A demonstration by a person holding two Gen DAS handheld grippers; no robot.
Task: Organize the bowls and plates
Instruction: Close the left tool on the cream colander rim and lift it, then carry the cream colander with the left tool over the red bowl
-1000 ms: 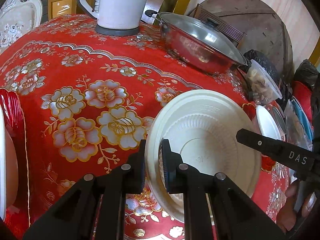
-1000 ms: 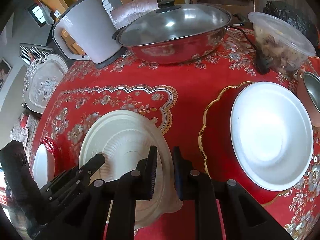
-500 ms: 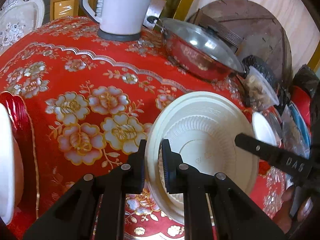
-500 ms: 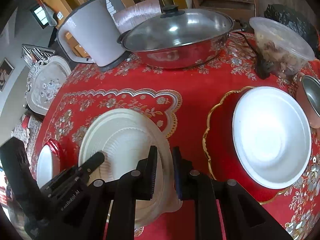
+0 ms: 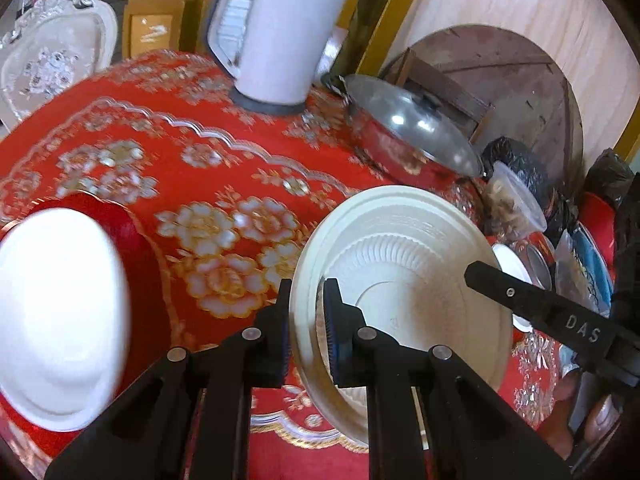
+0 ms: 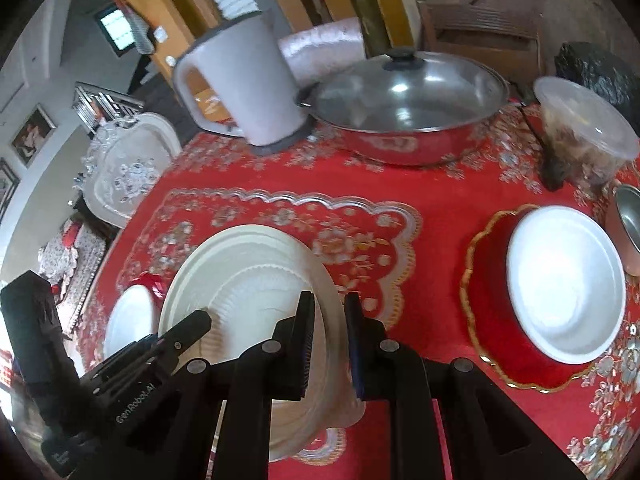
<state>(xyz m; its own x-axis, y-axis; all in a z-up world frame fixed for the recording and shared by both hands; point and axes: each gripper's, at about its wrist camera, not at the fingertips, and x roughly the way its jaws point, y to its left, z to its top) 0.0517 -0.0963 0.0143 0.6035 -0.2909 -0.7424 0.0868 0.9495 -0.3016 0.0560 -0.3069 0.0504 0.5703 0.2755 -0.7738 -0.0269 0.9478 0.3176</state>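
A cream ribbed paper plate hangs over the red tablecloth, held from both sides. My left gripper is shut on its left rim. My right gripper is shut on the opposite rim of the same plate. Each view shows the other gripper at the plate's far side: the right one and the left one. One white bowl rests on a red plate to the left. Another white bowl sits on a gold-rimmed red plate to the right.
At the back of the table stand a white kettle and a lidded steel pan. A clear plastic food tub and a metal cup sit at the right edge. An ornate white chair stands beyond the left edge.
Both grippers have pulled back and up with the plate still held. The left view has swung left, bringing the white bowl on its red plate fully into sight.
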